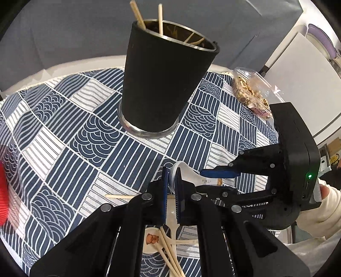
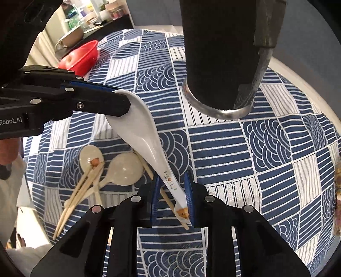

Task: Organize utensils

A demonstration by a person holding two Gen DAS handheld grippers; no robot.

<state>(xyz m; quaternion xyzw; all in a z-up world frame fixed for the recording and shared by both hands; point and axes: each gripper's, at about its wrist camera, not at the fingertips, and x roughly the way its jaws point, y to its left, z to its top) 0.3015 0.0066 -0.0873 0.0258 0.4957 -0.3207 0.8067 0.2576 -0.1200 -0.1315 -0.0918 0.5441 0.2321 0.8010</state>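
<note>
A white ceramic spoon point(image 2: 138, 127) hangs above the blue patterned tablecloth point(image 2: 223, 149). My left gripper point(image 1: 171, 170) is shut on the rim of its bowl, seen from the side in the right wrist view point(image 2: 121, 100). My right gripper point(image 2: 172, 176) has its blue pads point(image 2: 188, 198) closed around the spoon's printed handle point(image 1: 204, 181), reaching in from the right in the left wrist view point(image 1: 201, 180). The black utensil cup point(image 1: 162, 85) stands upright beyond the spoon with chopsticks point(image 1: 160, 19) in it.
Two pale spoons point(image 2: 127, 168) and loose chopsticks point(image 2: 78, 191) lie on the cloth below the grippers, one chopstick point(image 2: 168, 202) under the held handle. A red bowl point(image 2: 81, 57) sits at the far left. A clear snack bag point(image 1: 249, 89) lies right of the cup.
</note>
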